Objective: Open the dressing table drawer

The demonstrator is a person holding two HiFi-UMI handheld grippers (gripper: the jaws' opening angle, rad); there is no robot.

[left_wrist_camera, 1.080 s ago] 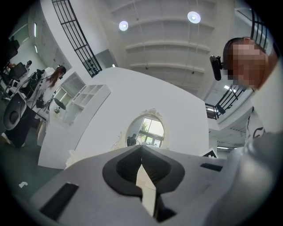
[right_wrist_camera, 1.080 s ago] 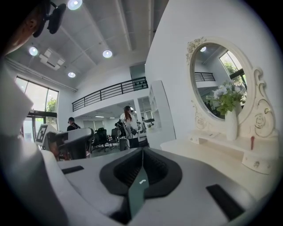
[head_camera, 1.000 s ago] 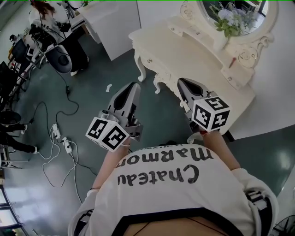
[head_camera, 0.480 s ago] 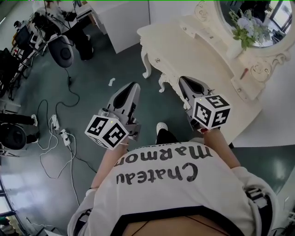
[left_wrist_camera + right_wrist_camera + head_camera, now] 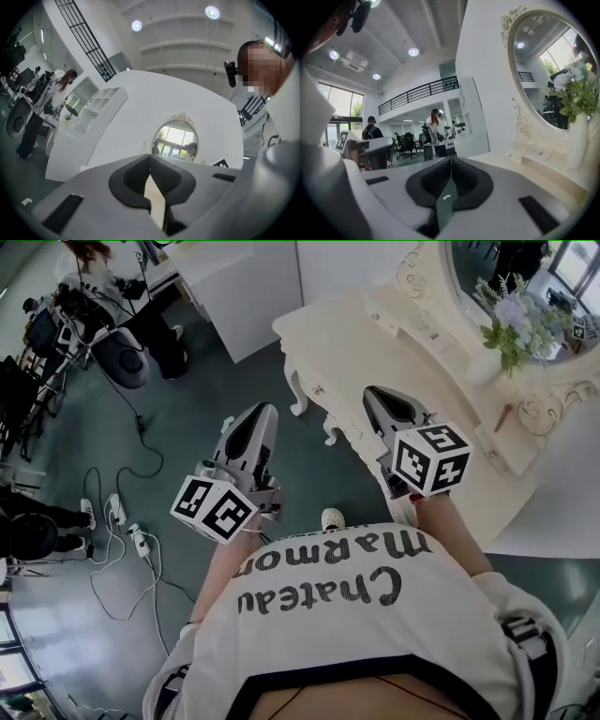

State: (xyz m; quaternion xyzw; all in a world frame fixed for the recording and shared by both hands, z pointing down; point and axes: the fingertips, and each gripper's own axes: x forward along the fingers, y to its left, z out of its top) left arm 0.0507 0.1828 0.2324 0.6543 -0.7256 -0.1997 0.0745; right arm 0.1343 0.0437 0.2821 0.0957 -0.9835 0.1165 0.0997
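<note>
The cream dressing table [image 5: 375,338] stands at the upper right of the head view, with an oval mirror [image 5: 511,273] and a vase of flowers [image 5: 511,324] on it. A small knob [image 5: 320,390] shows on its drawer front near the carved leg. My right gripper [image 5: 376,394] is shut and empty, its tip over the table's front edge, just right of the knob. My left gripper [image 5: 262,412] is also shut and empty, over the green floor left of the table. The right gripper view shows its shut tips [image 5: 451,160] beside the mirror [image 5: 543,70].
Cables and power strips [image 5: 122,521] lie on the floor at left. An office chair [image 5: 120,354] and a standing person [image 5: 94,277] are at the far left, next to a white cabinet [image 5: 234,287]. My shoe [image 5: 331,518] is below the table's front.
Both grippers have moved forward toward the dressing table, which now lies closer under the right gripper. Both jaws stayed shut.
</note>
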